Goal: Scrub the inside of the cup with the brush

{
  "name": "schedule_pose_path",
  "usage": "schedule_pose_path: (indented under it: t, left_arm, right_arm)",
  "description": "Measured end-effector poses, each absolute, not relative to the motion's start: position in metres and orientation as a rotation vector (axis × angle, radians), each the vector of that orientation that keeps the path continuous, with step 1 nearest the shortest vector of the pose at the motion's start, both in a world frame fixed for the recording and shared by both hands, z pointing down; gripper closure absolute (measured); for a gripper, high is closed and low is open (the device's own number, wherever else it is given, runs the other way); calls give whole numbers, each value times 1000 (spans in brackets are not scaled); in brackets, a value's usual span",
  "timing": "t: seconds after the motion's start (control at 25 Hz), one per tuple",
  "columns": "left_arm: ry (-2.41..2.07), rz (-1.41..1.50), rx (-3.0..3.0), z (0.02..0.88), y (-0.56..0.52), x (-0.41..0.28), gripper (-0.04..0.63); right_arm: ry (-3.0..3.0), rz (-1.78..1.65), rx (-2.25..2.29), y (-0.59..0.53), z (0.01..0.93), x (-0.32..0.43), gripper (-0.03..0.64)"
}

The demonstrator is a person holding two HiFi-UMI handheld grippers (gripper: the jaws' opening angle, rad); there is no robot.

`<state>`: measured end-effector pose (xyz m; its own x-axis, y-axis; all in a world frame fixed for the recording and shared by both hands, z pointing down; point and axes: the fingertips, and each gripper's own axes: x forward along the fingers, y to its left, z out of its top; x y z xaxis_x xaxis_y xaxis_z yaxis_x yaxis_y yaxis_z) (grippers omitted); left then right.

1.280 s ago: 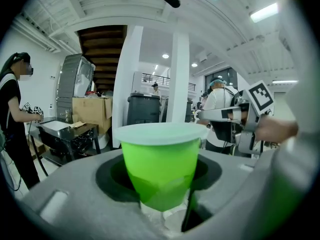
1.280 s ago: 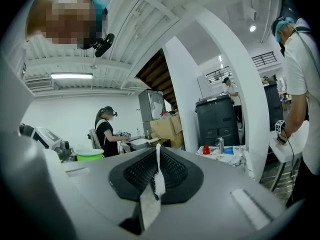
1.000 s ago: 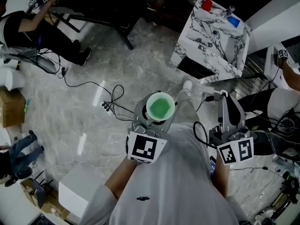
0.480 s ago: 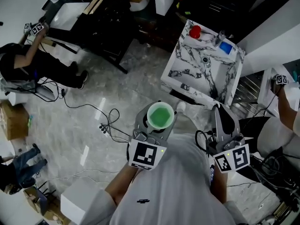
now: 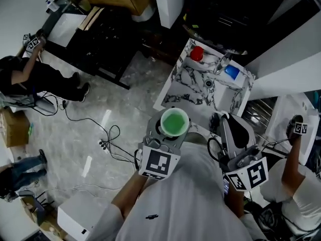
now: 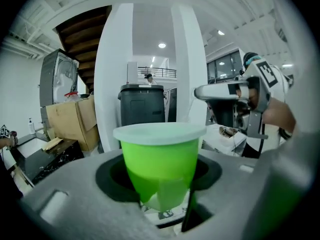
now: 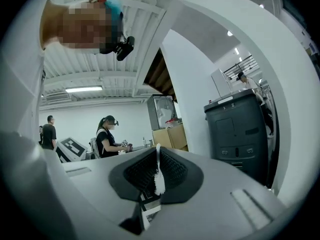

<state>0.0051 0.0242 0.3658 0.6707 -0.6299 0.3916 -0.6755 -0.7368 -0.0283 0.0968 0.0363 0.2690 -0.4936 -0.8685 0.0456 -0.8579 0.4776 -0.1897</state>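
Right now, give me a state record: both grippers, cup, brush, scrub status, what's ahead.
left gripper: shut on the green cup, mouth up
right gripper: shut on the brush, thin white bristles between the jaws
cup vs brush: apart, brush not inside the cup
scrub: not yet begun
ahead: marble sink counter with a red item and a blue item on it

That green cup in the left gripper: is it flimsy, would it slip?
The green cup looks like thin, translucent plastic, so probably light and liable to flex under a hard squeeze. Its smooth walls taper downward, so it might slide upward out of the left gripper. The wide rim likely stiffens the top.
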Motion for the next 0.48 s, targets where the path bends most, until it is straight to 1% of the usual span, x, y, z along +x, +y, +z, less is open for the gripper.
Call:
schedule_pose_path:
  t: [0.28, 0.48]
  left_arm:
    - [-1111, 662, 2731, 376, 11, 25, 354]
    - [-1117, 692, 2726, 385, 2, 31, 354]
  right_arm:
    - [2658, -310, -1444, 8, 259, 110, 592]
    - [2675, -259, -1372, 6, 249, 109, 592]
